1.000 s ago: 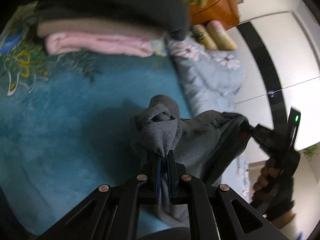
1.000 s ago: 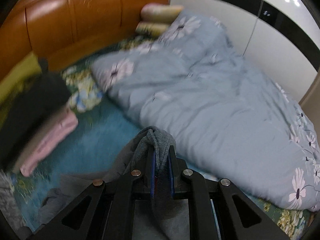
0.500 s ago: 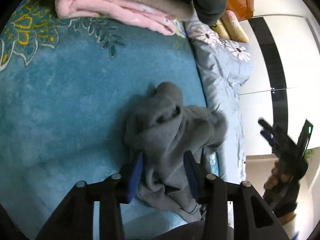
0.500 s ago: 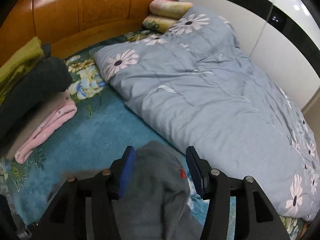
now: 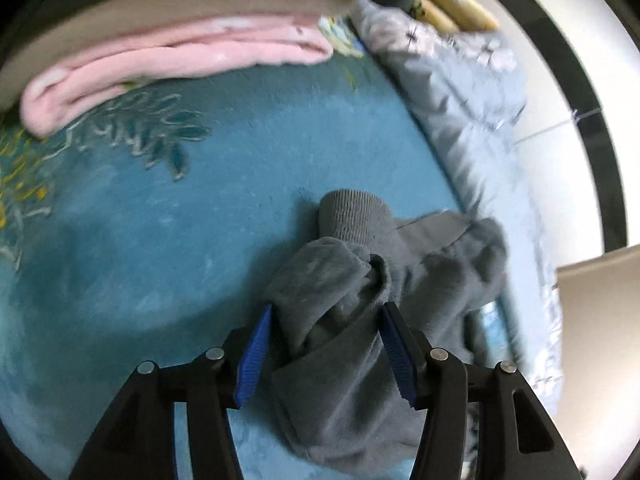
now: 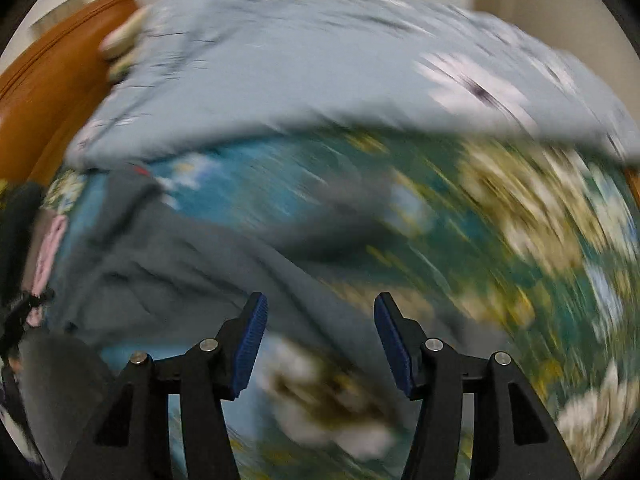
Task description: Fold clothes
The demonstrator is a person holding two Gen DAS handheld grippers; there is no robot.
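Low in the left wrist frame, the grey sweatshirt [image 5: 360,320] lies crumpled, unfolded, on the bed [image 5: 160,240]. Folded clothes [image 5: 180,52] sit stacked upper left. The left gripper [image 5: 326,344] is opening around the cloth without pinching it; the right gripper [image 6: 318,340] is opening, nothing between.

The right gripper [image 6: 320,340] reaches in from the bottom edge, its 2 black fingers tipped with blue pads [image 6: 250,346]; the jaws are opening, with nothing gripped between them, only blurred bedding far behind the gap. The picture is heavily smeared; a grey garment [image 6: 160,264] lies crumpled at the left on a teal floral bedsheet [image 6: 520,240], reaching toward the lower centre; a pale blue quilt [image 6: 320,80] with white flowers fills the upper half; an orange-brown wooden headboard [image 6: 44,108] stands at the upper left; a strip of pink cloth [image 6: 48,256] shows at the far left edge, beside something dark that cannot be made out.
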